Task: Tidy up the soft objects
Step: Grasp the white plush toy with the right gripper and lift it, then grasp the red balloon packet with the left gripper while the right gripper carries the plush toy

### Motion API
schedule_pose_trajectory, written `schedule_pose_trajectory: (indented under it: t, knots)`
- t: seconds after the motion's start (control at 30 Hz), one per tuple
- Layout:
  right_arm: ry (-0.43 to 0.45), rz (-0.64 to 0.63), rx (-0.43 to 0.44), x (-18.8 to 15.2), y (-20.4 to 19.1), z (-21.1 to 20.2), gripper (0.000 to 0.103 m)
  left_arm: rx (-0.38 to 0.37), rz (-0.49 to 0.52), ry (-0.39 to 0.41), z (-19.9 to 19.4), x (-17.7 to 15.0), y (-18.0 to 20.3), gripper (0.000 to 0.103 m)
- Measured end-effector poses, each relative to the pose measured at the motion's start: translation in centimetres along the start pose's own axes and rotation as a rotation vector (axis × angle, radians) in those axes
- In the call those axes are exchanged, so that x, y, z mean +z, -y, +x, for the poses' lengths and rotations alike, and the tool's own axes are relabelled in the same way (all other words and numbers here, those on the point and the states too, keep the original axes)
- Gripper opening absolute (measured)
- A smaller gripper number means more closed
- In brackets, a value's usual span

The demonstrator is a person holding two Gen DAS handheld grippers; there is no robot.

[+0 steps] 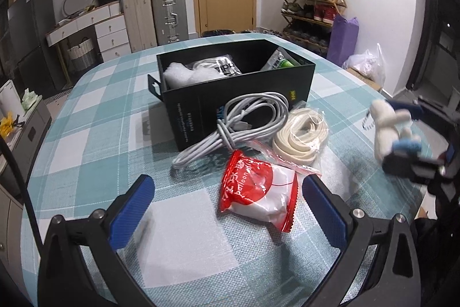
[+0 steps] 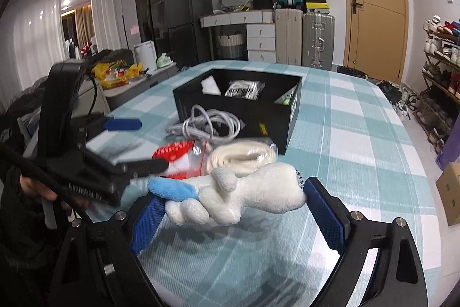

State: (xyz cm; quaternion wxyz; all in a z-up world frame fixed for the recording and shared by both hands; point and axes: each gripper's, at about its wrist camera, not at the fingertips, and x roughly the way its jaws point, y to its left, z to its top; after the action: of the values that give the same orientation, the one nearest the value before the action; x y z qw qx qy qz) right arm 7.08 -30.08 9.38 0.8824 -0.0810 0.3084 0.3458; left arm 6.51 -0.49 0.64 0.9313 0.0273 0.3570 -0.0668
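Blue-padded fingers of the left gripper [image 1: 228, 207] stand wide apart with nothing between the pads, low over the checked tabletop [image 1: 95, 140]. Just ahead of them, nearer the right finger, lies a red-and-white balloon packet [image 1: 258, 192]; beyond it a coiled white cable [image 1: 244, 123] and a bagged cream strap [image 1: 300, 133] lie beside the black box [image 1: 235, 94]. Far off to the right of the fingers, the right gripper [image 1: 414, 128] holds the white plush toy [image 1: 386, 128] up off the tabletop, its long axis roughly upright in this view.

From the right wrist, the plush toy [image 2: 244, 197] spans the gap between the right gripper's [image 2: 233, 206] fingers, held at both ends. Its long axis runs crosswise, blue tip [image 2: 172, 189] at the left finger, the other end against the right finger. The box [image 2: 238, 105] sits ahead, beyond the fingertips
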Motion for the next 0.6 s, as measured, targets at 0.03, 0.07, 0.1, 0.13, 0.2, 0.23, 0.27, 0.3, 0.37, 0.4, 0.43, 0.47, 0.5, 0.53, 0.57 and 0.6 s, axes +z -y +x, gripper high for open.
schedule_pose_trajectory:
  t: [0.03, 0.07, 0.1, 0.13, 0.2, 0.23, 0.27, 0.3, 0.37, 0.4, 0.43, 0.47, 0.5, 0.53, 0.57, 0.6]
  knots:
    - [0.007, 0.002, -0.004, 0.2, 0.0, 0.0, 0.093, 0.0, 0.007, -0.002, 0.0, 0.0, 0.1, 0.103]
    - [0.009, 0.005, -0.004, 0.4, 0.0, 0.2, 0.093, -0.001, 0.012, -0.003, 0.1, 0.1, 0.2, 0.103]
    - [0.012, 0.002, -0.009, 0.6, 0.0, 0.3, 0.093, -0.002, 0.016, -0.003, 0.1, 0.1, 0.2, 0.103]
    - [0.018, -0.005, -0.021, 0.7, -0.1, 0.4, 0.093, -0.005, 0.018, -0.005, 0.2, 0.2, 0.2, 0.103]
    - [0.019, -0.014, -0.037, 0.9, -0.1, 0.8, 0.093, -0.015, 0.014, -0.008, 0.3, 0.3, 0.1, 0.103]
    - [0.022, -0.019, -0.045, 1.0, -0.1, 0.9, 0.093, -0.018, 0.011, -0.01, 0.3, 0.3, 0.0, 0.103]
    - [0.025, -0.025, -0.054, 1.0, 0.0, 1.0, 0.093, -0.023, 0.008, -0.011, 0.3, 0.3, 0.0, 0.103]
    - [0.029, -0.033, -0.067, 1.1, 0.0, 1.1, 0.093, -0.028, 0.005, -0.012, 0.4, 0.4, -0.2, 0.103]
    - [0.028, -0.04, -0.073, 1.2, 0.2, 1.2, 0.093, -0.033, -0.001, -0.013, 0.4, 0.4, -0.3, 0.103]
    - [0.03, -0.044, -0.08, 1.2, 0.3, 1.3, 0.093, -0.036, -0.003, -0.014, 0.4, 0.4, -0.3, 0.103]
    - [0.033, -0.051, -0.083, 1.2, 0.5, 1.4, 0.093, -0.037, -0.004, -0.014, 0.4, 0.4, -0.3, 0.103]
    - [0.033, -0.054, -0.078, 1.2, 0.6, 1.5, 0.093, -0.039, -0.005, -0.015, 0.5, 0.4, -0.3, 0.103]
    - [0.033, -0.061, -0.08, 1.2, 0.8, 1.5, 0.093, -0.039, -0.004, -0.015, 0.5, 0.4, -0.3, 0.103]
    - [0.031, -0.069, -0.089, 1.2, 1.0, 1.6, 0.093, -0.04, -0.002, -0.016, 0.5, 0.4, -0.3, 0.103]
    - [0.028, -0.076, -0.096, 1.2, 1.2, 1.7, 0.094, -0.04, 0.0, -0.018, 0.6, 0.4, -0.3, 0.103]
    - [0.031, -0.067, -0.106, 1.3, 1.6, 1.7, 0.093, -0.038, 0.003, -0.018, 0.6, 0.4, -0.2, 0.103]
